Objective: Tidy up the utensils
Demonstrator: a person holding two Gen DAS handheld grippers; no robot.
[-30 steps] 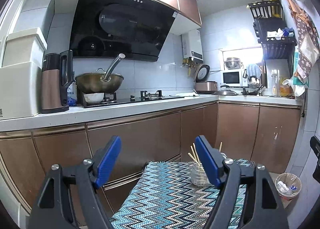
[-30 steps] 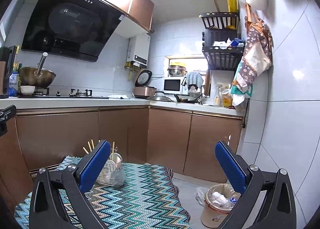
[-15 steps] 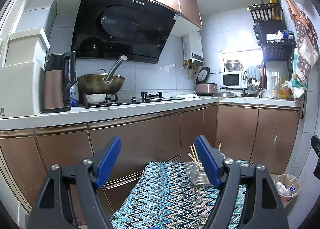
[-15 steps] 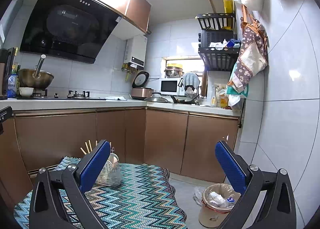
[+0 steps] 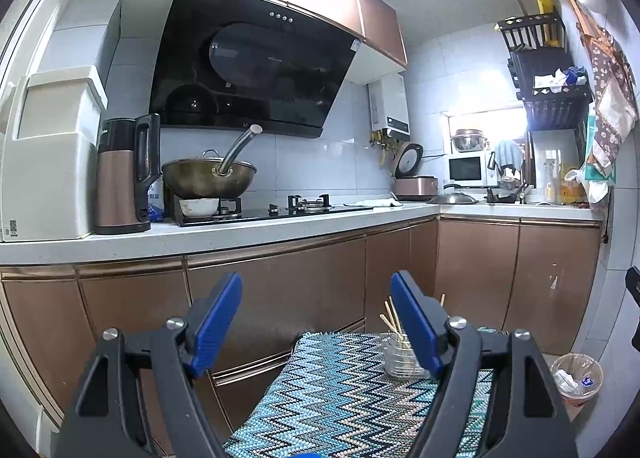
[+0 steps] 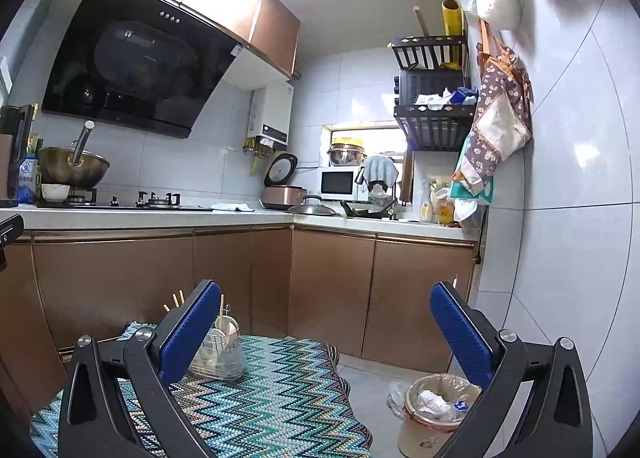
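A clear utensil holder (image 6: 218,356) with wooden chopsticks and a pale spoon stands on a table covered with a zigzag-patterned cloth (image 6: 280,398). It also shows in the left wrist view (image 5: 402,356), partly behind the right blue pad. My left gripper (image 5: 316,322) is open and empty, held above the near part of the cloth (image 5: 340,398). My right gripper (image 6: 326,332) is open wide and empty, above the table's right side, with the holder just behind its left pad.
Brown kitchen cabinets (image 5: 280,290) under a white counter run close behind the table. A wok (image 5: 208,178) and kettle (image 5: 126,178) sit on the counter. A bin (image 6: 434,414) with rubbish stands on the floor to the right, by the tiled wall.
Both views have shifted slightly; the cameras tilted a little upward and the scene drifted. Both grippers stay open and empty.
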